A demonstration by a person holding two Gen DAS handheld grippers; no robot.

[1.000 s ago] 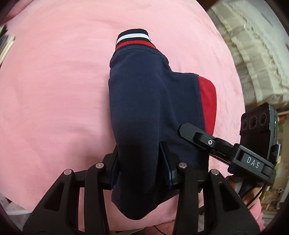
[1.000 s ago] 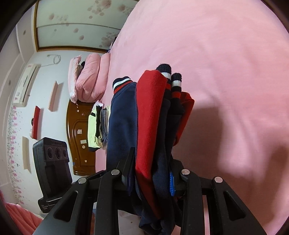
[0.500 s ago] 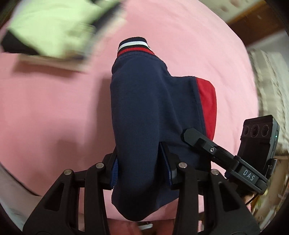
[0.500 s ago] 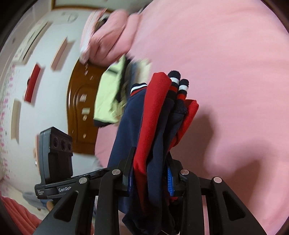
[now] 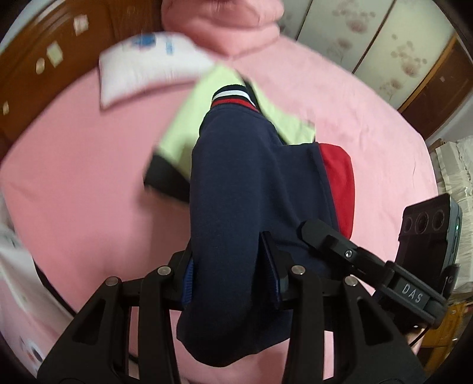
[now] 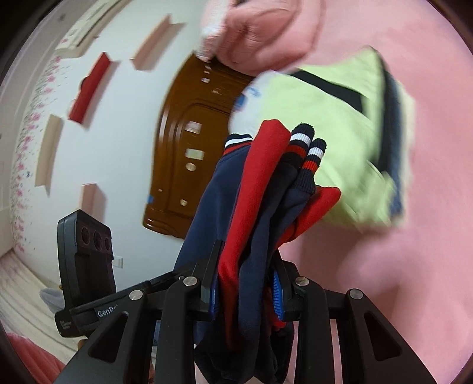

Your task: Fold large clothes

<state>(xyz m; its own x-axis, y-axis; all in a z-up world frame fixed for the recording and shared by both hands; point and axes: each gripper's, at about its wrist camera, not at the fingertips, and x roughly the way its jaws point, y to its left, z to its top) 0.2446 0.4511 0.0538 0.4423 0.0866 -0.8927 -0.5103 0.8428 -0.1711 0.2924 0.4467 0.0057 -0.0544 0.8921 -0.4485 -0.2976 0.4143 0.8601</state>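
The folded navy-blue and red knit garment with striped red, white and navy ribbed cuffs point(image 5: 251, 183) was found held off the pink-covered bed point(image 5: 88, 192) by both tools. The left gripper point(image 5: 233, 277) had its jaws at a narrow setting, clamped on a thick fold of the navy cloth, the blue pads pressing in from either side. The right gripper point(image 6: 246, 283) likewise had its jaws closed on the bunched layers of the same garment point(image 6: 260, 206), red and navy folds standing up between them with two ribbed cuffs at the top. In the left wrist view the right gripper's black body point(image 5: 369, 265) lay against the garment's right edge, beside the red panel.

Beyond the garment, a folded lime-green garment with black trim point(image 5: 183, 138) rested on the bed; the held piece hung in front of it and overlapped it in both views. A white folded item with blue print point(image 5: 142, 65) lay further back, partly under the green one, and a folded pink blanket point(image 5: 221, 20) sat at the head of the bed against the brown wooden headboard point(image 6: 189, 141). Both views were motion-blurred in the background, so finer detail there could not be determined.
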